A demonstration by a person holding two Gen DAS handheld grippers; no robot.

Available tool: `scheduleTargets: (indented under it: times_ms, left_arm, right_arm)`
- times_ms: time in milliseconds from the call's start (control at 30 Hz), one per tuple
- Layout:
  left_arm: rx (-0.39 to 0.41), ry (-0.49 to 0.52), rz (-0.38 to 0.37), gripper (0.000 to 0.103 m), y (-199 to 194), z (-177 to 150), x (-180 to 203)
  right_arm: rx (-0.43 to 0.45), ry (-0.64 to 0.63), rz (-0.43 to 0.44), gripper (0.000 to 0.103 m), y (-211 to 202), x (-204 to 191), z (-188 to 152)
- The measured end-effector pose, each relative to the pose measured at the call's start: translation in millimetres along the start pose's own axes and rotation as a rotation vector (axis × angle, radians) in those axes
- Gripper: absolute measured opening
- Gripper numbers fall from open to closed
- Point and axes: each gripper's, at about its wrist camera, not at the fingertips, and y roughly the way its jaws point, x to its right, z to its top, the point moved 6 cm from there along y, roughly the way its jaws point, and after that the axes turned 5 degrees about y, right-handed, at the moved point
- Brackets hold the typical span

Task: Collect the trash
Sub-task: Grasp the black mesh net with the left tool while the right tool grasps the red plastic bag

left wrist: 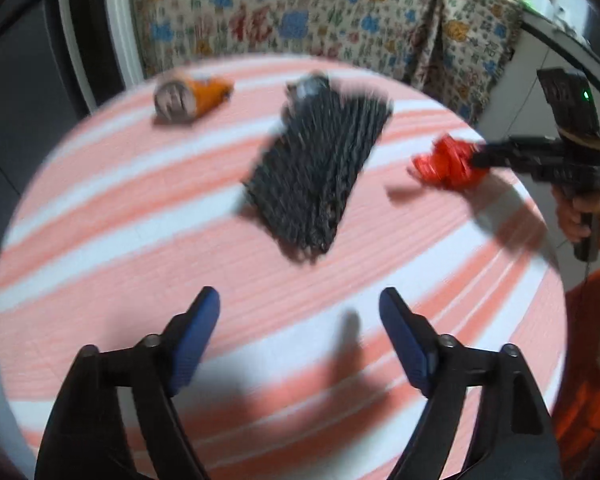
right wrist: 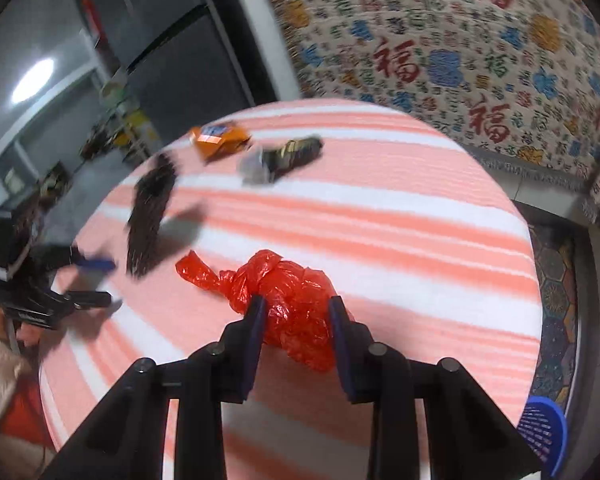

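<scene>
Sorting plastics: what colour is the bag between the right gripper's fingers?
Red; the plastic bag shows best in the right wrist view.

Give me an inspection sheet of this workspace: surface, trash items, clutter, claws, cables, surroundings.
Surface: round table under a pink-and-white striped cloth.
Job's things: red plastic bag, knotted, between the right claw's fingers; orange wrapper and a dark wrapper at the far side; black mesh piece mid-table.
Clutter: nothing seen beyond the trash.
Claws: left claw open above bare cloth, holding nothing; right claw straddling the bag, pads against it, a firm clamp not confirmed.
Cables: a thin cord hangs below the right claw's handle in the left wrist view.
Surroundings: patterned fabric behind the table; blue basket on the floor.
</scene>
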Motion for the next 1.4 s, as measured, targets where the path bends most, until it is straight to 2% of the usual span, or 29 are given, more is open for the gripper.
scheduleTargets:
  times_ms: [67,133,167,267,367,433,500,533,567,600,667,733,800,833,867,967,1033,1167,1400]
  left_arm:
    - [0.041,-0.022,0.042,0.093,1,14,-6]
    - [0.068,-0.038,0.018,0.093,6,28,-6]
    - [0.078,-0.027,-0.024,0.093,11,37,-2]
    - [0.070,0.063,-0.099,0.095,28,57,10]
    - [0.035,0.166,-0.072,0.096,53,69,17]
    - [0.012,0.194,-0.043,0.094,68,71,18]
    - [-0.007,0.184,-0.089,0.072,78,68,20]
    - [0.012,0.170,-0.081,0.061,76,68,19]
    - [0.027,0.142,-0.086,0.043,71,67,18]
    - [0.033,0.111,-0.088,0.039,67,63,15]
    - [0.049,0.008,-0.080,0.018,56,58,6]
    - [0.025,-0.104,-0.024,0.018,44,45,-3]
    - [0.014,-0.161,0.017,0.020,31,32,-6]
    - [0.004,-0.183,0.041,0.026,24,22,-5]
    - [0.000,-0.191,0.048,0.038,18,14,-3]
    - [0.012,-0.173,0.046,0.067,8,0,3]
    - [0.030,-0.145,0.053,0.075,7,0,2]
    - [0.073,-0.086,0.043,0.083,12,4,2]
    - [0.073,-0.013,0.032,0.084,19,6,10]
  right_arm:
    - [-0.008,-0.021,-0.005,0.032,-4,-2,-8]
    - [-0.008,-0.036,-0.011,0.032,-6,-3,-12]
    - [-0.009,-0.040,-0.014,0.032,-7,-4,-13]
    - [-0.008,-0.043,-0.018,0.032,-9,-3,-14]
    - [-0.011,-0.040,-0.021,0.032,-11,-1,-15]
    - [-0.016,-0.036,-0.020,0.032,-12,1,-15]
    - [-0.021,-0.039,-0.019,0.032,-13,0,-16]
    - [-0.024,-0.048,-0.019,0.032,-13,-1,-17]
    - [-0.028,-0.059,-0.019,0.032,-14,-2,-18]
    - [-0.031,-0.068,-0.017,0.032,-15,-4,-20]
    - [-0.036,-0.082,-0.004,0.032,-16,-8,-21]
    - [-0.044,-0.096,0.012,0.032,-16,-15,-25]
    - [-0.060,-0.120,0.027,0.035,-15,-26,-30]
    - [-0.067,-0.135,0.031,0.034,-14,-31,-33]
    - [-0.069,-0.151,0.033,0.035,-14,-36,-35]
    - [-0.081,-0.203,0.043,0.056,-15,-49,-42]
    - [-0.079,-0.224,0.043,0.059,-19,-53,-44]
    - [-0.061,-0.247,-0.002,0.069,-24,-51,-43]
    - [-0.067,-0.237,-0.064,0.069,-13,-42,-37]
